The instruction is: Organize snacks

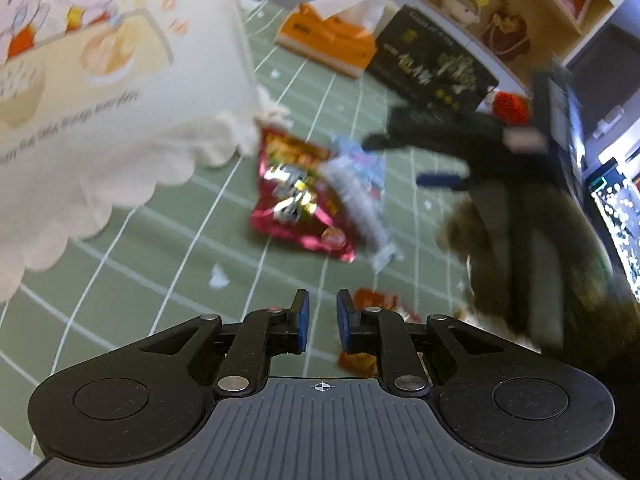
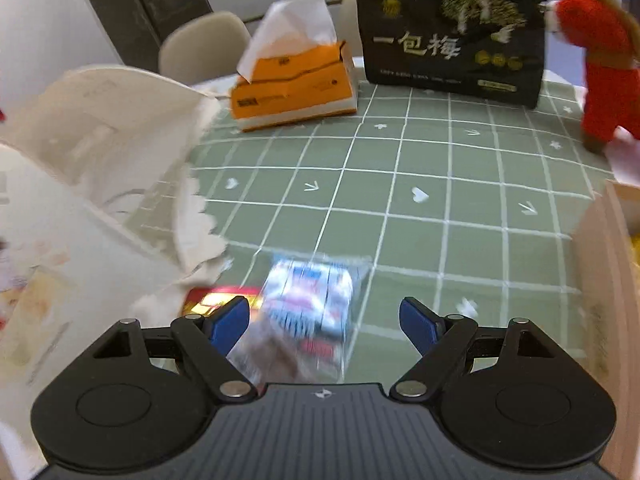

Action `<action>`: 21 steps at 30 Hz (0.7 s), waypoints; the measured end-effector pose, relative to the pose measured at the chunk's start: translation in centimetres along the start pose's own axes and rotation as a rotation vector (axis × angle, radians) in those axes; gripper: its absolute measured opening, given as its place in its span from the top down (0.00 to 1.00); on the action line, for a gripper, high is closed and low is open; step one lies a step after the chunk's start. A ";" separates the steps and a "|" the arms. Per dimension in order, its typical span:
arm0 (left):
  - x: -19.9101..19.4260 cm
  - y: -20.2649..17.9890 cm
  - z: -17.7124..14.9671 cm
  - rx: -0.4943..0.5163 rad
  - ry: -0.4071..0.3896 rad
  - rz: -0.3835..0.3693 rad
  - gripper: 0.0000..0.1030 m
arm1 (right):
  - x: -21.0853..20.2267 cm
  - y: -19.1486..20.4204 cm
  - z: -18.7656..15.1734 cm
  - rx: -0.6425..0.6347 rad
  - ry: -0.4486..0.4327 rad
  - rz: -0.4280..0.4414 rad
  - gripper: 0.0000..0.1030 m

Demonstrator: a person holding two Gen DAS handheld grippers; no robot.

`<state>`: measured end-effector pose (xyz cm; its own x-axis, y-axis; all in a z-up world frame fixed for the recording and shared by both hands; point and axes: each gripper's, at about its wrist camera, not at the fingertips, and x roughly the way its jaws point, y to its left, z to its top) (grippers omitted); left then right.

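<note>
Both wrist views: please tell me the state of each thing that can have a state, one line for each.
left gripper: shut, nothing between its pads.
right gripper: open, holding nothing.
orange tissue box: open, a tissue sticks up.
red snack packet: lying flat on the green cloth.
clear snack packet: lying flat, beside the red one.
black bag: standing upright.
</note>
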<state>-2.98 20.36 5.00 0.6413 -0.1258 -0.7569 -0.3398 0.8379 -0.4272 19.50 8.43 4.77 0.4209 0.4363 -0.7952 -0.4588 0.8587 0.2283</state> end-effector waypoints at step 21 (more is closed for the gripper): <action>3.8 -4.9 -1.5 0.001 0.079 -0.010 0.82 | -10.3 -6.7 -11.2 -0.235 0.149 0.112 0.77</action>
<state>0.12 14.96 3.52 0.5883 -0.1758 -0.7893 -0.3327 0.8370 -0.4344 9.49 -4.77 5.15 0.2463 0.4656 -0.8500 -0.6714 0.7145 0.1968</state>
